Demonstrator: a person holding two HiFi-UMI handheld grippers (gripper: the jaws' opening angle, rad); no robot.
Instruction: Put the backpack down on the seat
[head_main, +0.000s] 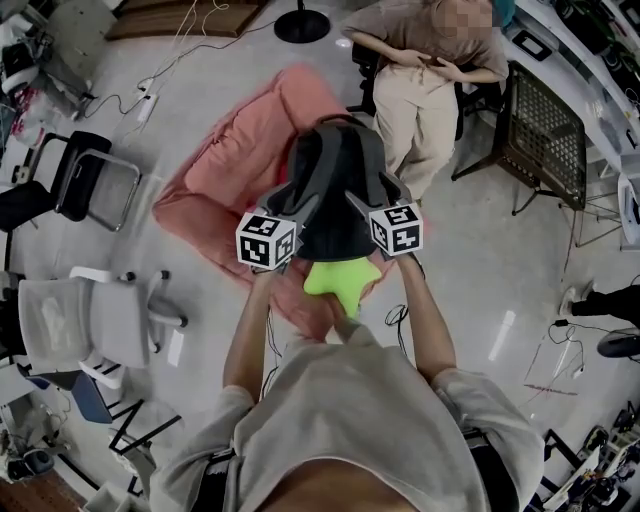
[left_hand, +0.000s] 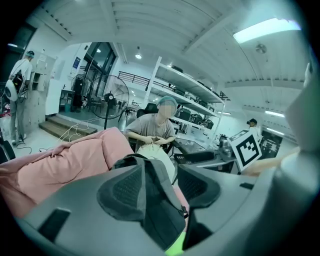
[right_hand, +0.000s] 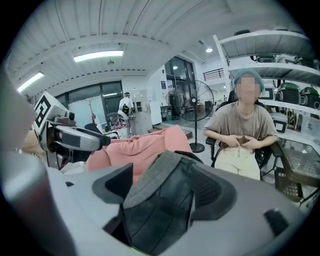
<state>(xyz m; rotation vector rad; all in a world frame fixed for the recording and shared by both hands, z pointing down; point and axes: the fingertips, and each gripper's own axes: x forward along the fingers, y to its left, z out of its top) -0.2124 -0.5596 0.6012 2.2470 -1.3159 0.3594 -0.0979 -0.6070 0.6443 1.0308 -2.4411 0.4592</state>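
A dark grey backpack (head_main: 335, 190) rests on the pink beanbag seat (head_main: 225, 165), with a lime-green soft thing (head_main: 340, 280) at its near edge. My left gripper (head_main: 300, 208) and right gripper (head_main: 365, 205) reach onto the backpack's near side from either flank. In the left gripper view a grey shoulder strap (left_hand: 150, 172) lies between the open jaws of the left gripper (left_hand: 160, 190), with a gap on its right side. In the right gripper view the other strap (right_hand: 160, 182) sits between the jaws of the right gripper (right_hand: 165, 195), which stand wide around it.
A person (head_main: 430, 80) sits on a chair just beyond the seat. A black office chair (head_main: 95, 180) and a white chair (head_main: 90, 320) stand at the left, a black mesh chair (head_main: 545, 130) at the right. A fan base (head_main: 302, 25) and cables lie on the floor.
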